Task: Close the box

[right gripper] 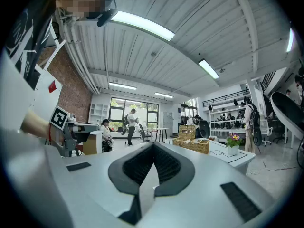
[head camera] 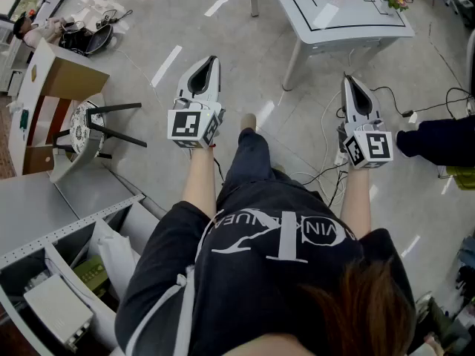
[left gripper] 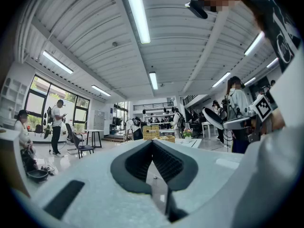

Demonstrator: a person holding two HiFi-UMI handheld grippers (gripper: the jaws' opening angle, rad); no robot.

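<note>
Held out over the floor [head camera: 289, 124]: left gripper [head camera: 211, 64] and right gripper [head camera: 349, 81], jaws of each pressed together, gripping nothing. Off left, well apart from both, cardboard box [head camera: 74, 78], white flap up, beside a black-legged chair [head camera: 111, 124]. Farther ahead, white table [head camera: 356, 32].

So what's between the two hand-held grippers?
Head view: the person's leg and shoe lie between the left hand-held gripper and the right hand-held gripper.
</note>
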